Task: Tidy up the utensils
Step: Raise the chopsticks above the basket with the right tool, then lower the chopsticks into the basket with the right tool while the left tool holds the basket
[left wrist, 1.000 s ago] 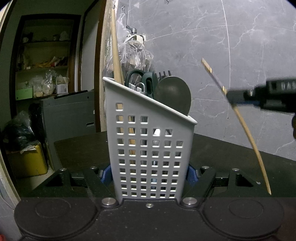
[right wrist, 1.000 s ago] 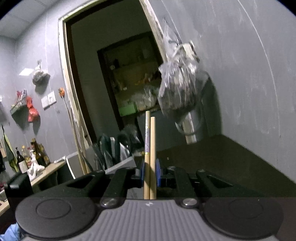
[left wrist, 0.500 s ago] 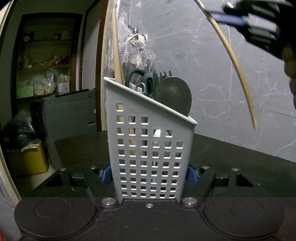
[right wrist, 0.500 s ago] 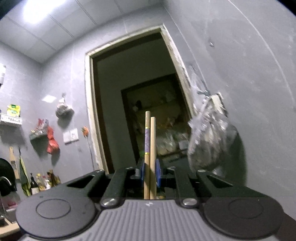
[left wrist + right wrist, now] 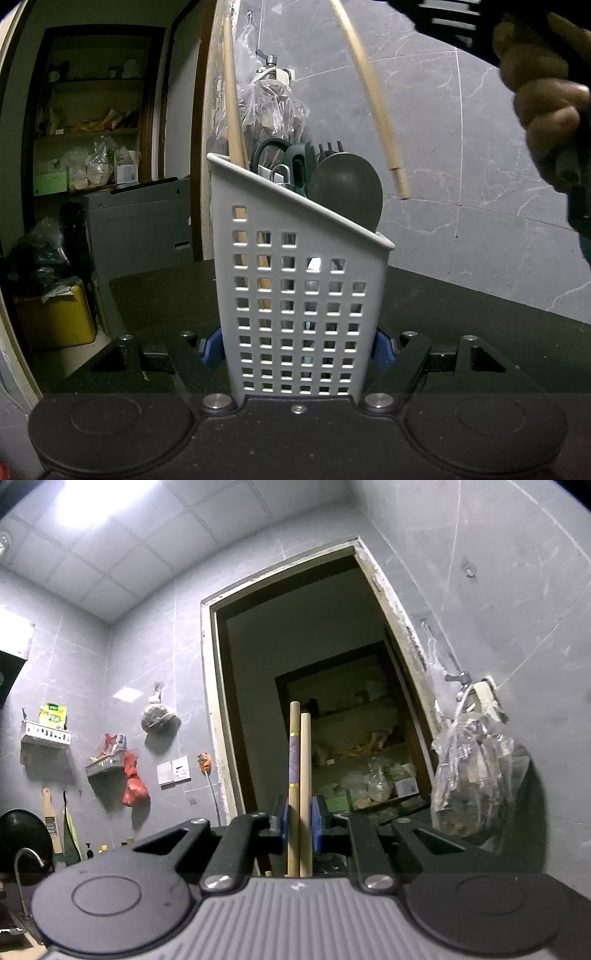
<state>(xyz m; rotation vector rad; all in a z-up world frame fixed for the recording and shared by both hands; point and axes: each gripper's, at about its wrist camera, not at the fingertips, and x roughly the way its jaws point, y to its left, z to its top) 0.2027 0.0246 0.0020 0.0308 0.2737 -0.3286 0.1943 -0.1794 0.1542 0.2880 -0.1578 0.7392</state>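
My left gripper (image 5: 297, 345) is shut on a white perforated utensil holder (image 5: 295, 295) standing on the dark counter. The holder contains a wooden chopstick (image 5: 232, 103), green-handled scissors (image 5: 284, 158), a dark spoon (image 5: 345, 195) and a fork. My right gripper (image 5: 299, 818) is shut on a pair of wooden chopsticks (image 5: 300, 775) that point upward. In the left wrist view those chopsticks (image 5: 373, 99) hang tip-down just above and right of the holder's rim, with the hand holding the right gripper at the top right.
A grey marble-tile wall (image 5: 461, 129) stands behind the holder. A plastic bag (image 5: 269, 107) hangs from a tap by the doorway. The dark counter (image 5: 480, 317) extends to the right. A pantry with shelves (image 5: 85, 129) lies through the door.
My right gripper rose and moved left, bringing the chopsticks from right of the holder to above its rim. The left gripper and holder stayed still.
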